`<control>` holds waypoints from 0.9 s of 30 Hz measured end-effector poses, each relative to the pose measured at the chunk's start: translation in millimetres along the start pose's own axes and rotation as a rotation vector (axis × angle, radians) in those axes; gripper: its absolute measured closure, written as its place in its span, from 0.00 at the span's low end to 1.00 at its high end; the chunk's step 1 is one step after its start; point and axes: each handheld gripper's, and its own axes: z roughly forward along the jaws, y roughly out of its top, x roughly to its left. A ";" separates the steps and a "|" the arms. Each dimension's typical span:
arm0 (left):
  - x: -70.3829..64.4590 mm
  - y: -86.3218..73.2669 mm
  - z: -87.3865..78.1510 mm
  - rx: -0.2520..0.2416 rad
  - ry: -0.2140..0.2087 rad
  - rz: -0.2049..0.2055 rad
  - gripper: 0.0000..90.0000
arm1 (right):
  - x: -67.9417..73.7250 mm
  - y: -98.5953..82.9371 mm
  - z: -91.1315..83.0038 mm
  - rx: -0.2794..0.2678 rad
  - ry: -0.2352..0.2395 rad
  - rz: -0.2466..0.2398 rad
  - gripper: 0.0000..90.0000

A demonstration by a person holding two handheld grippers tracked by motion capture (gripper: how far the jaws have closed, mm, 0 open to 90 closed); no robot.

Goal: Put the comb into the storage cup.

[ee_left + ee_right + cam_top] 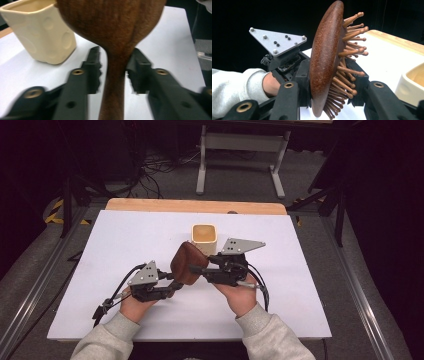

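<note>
A dark wooden hairbrush [186, 262] is held up above the white board, in front of a cream square cup [204, 239]. My right gripper [196, 270] is shut on the brush head [324, 62]: one jaw presses the smooth back, the other sits among the wooden bristles. My left gripper [175, 282] is at the handle [113, 95]. Its jaws stand either side of the handle with a thin gap on each side, so it is open. The cup [42, 32] is upright and looks empty, just beyond the brush.
The white board [125, 235] covers a wooden table [150, 204]. The floor behind it holds a metal frame [240, 150] and cables. Bare board lies left and right of the hands. The cup's rim [412, 85] is close on the right gripper's right.
</note>
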 end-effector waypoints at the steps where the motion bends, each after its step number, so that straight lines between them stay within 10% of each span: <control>1: 0.4 0.3 -1.3 -0.008 0.000 0.003 0.64 | 0.4 1.1 -0.3 -0.002 -0.001 -0.003 0.68; 11: 7.8 2.3 -10.9 -0.080 0.013 -0.041 0.08 | -0.5 20.0 -9.6 -0.013 -0.013 -0.033 0.68; 27: 19.0 -10.3 -36.7 -0.066 0.073 -0.094 0.01 | -10.2 57.5 -29.5 -0.035 -0.067 -0.079 0.68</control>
